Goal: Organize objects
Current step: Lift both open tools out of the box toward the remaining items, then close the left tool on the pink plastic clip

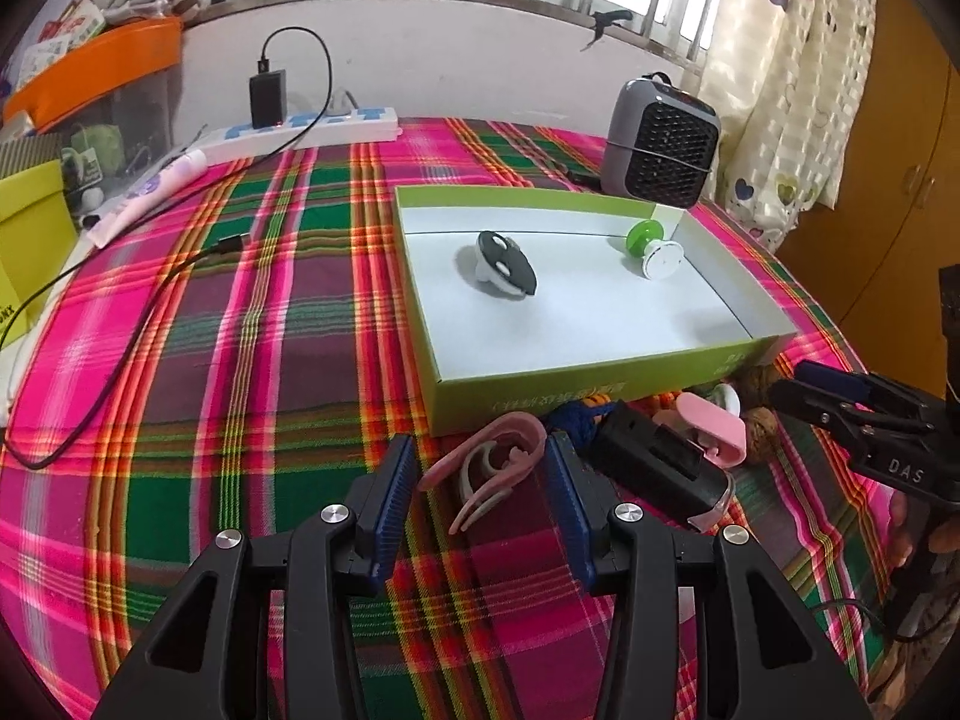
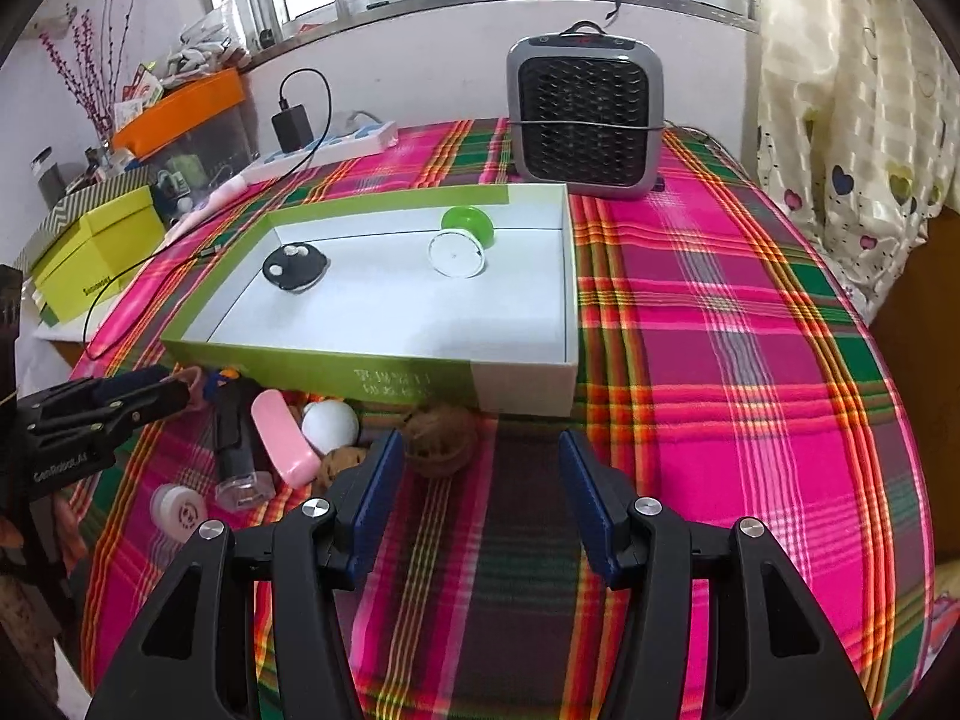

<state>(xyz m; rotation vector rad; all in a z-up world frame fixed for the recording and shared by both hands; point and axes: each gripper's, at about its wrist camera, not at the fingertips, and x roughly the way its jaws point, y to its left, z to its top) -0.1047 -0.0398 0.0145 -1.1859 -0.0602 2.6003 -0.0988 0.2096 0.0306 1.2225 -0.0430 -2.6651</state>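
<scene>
1. Blue pads of the left gripper (image 1: 480,501) stand apart on either side of a pink clip (image 1: 489,468) that lies on the plaid tablecloth (image 1: 240,360); the right pad looks to touch the clip's curved end, the left pad stands clear of it, so nothing is pinched.
2. Spread as well, the right gripper (image 2: 480,495) hovers over bare cloth, its left pad just beside a brown walnut (image 2: 441,441), with nothing between the pads.
3. Just beyond the fingertips a small heap sits against the near wall of the box: a black device (image 1: 654,465) with a clear end, a pink oval case (image 1: 714,426), a white ball (image 2: 330,426), a second walnut (image 2: 342,462) and a blue-and-orange item (image 2: 219,384) too hidden to name.
4. Apart from the heap, nearer the left gripper in the right wrist view, a white round disc (image 2: 178,510) lies flat on the cloth.
5. Next comes the open green box (image 1: 600,372) with a white floor. Inside it rest a black-and-white rounded object (image 1: 507,264) toward the left and a green-and-white spool-shaped toy (image 1: 654,249) toward the far right corner, well apart.
6. Behind the box stands a grey heater (image 2: 585,120), upright.
7. Farthest back, a white power strip (image 1: 300,132) with a black charger (image 1: 267,99) plugged in lies along the wall.
</scene>
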